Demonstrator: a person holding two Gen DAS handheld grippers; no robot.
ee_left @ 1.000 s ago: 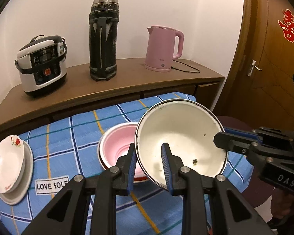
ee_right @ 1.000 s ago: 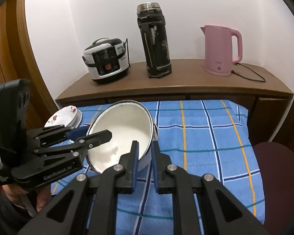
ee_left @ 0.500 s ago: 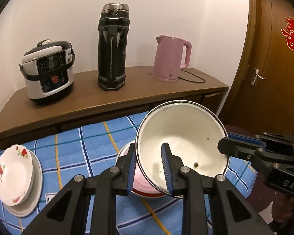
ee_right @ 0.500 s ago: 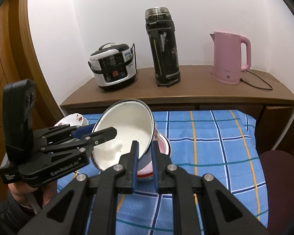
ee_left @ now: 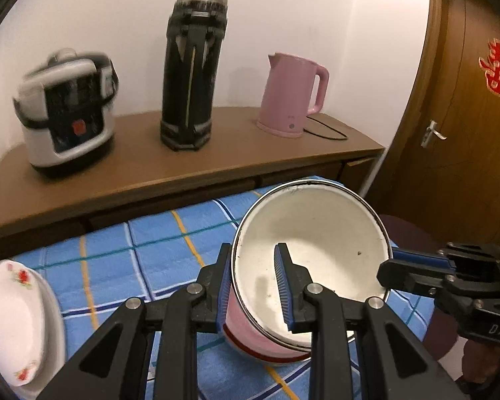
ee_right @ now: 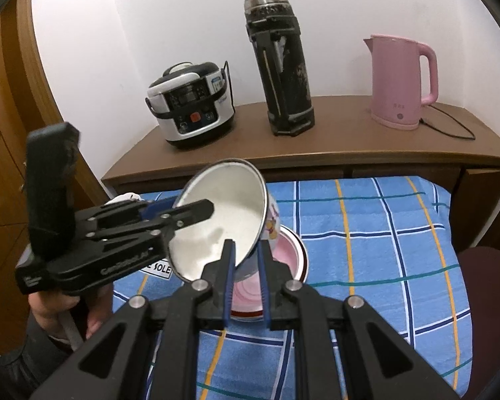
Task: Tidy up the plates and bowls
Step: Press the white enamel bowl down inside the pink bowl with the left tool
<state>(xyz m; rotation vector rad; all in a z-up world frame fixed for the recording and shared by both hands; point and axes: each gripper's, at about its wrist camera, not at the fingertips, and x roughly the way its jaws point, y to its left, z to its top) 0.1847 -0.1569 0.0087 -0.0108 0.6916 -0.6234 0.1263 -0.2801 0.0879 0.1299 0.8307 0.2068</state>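
A white enamel bowl [ee_left: 316,253] with a dark rim is held tilted in the air by both grippers. My left gripper [ee_left: 253,286] is shut on its near rim. My right gripper [ee_right: 246,266] is shut on the opposite rim of the same bowl [ee_right: 223,220]. Under it a pink bowl [ee_right: 283,260] with a red rim sits on the blue checked cloth [ee_right: 383,233]; it also shows in the left wrist view [ee_left: 250,340]. Two stacked white plates with red flowers [ee_left: 10,320] lie at the table's left edge.
A wooden sideboard [ee_left: 216,160] behind the table carries a rice cooker [ee_left: 66,110], a tall black thermos [ee_left: 191,66] and a pink kettle [ee_left: 293,96] with a cord. A wooden door [ee_left: 466,100] stands at right. A dark chair seat [ee_right: 483,300] is beside the table.
Both grippers have lifted the white bowl higher and tilted it more steeply above the pink bowl. The left camera has swung, blurring the rice cooker.
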